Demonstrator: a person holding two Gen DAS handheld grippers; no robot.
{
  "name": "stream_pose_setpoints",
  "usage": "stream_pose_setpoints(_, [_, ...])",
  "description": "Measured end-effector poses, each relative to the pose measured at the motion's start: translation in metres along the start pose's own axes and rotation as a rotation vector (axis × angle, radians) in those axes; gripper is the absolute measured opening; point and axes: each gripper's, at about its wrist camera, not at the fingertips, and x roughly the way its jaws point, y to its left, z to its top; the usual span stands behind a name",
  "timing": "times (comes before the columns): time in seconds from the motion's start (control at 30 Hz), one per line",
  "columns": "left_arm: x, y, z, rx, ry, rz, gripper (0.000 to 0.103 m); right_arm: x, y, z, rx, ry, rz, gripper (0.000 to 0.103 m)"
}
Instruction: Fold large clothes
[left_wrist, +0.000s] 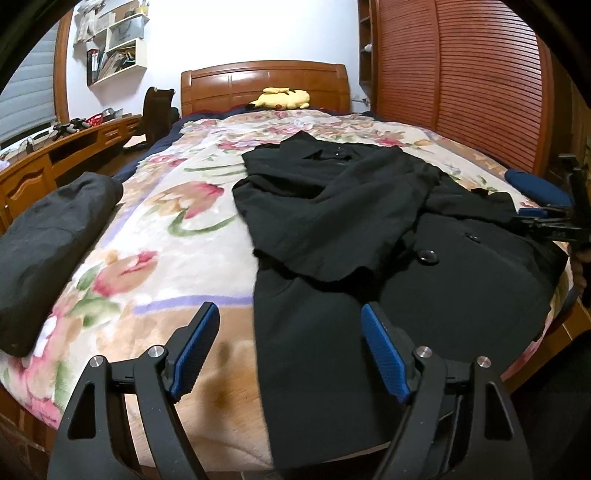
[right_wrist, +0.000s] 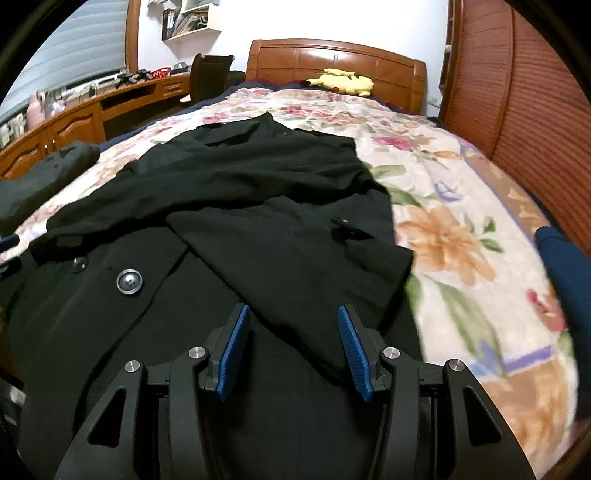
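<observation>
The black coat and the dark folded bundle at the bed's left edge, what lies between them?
Only bare floral blanket separates the black coat from the dark folded bundle; the left wrist view shows it best.

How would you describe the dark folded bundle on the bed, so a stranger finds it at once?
Start from the bed with the flowered blanket. The black coat lies spread in the middle; the folded bundle sits apart at the blanket's left edge, toward the desk. It is grayer, compact and rolled, not spread flat.

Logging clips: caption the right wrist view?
Open right gripper hovers over black coat on floral blanket.
</observation>
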Motion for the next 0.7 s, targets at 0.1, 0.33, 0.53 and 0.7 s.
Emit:
stream_pose_setpoints(0.1, [-0.001,0.005,-0.005,-0.015,0.002,0.000,0.080,-0.013,-0.008,-0.001,-0.012,-0.001,-0.018,0.053])
stream_pose_setpoints(0.33, [0.005,0.009,-0.016,-0.030,0.023,0.007,0.080,-0.027,-0.026,-0.012,-0.004,0.023,-0.025,0.065])
stream_pose_setpoints(0.53, [0.003,0.008,-0.020,-0.022,0.025,0.007,0.080,-0.010,-0.023,-0.032,-0.026,0.096,-0.023,0.065])
stream_pose_setpoints(0.7, [0.001,0.009,-0.024,-0.029,0.019,0.003,0.080,-0.014,-0.026,-0.041,0.001,0.064,-0.017,0.067])
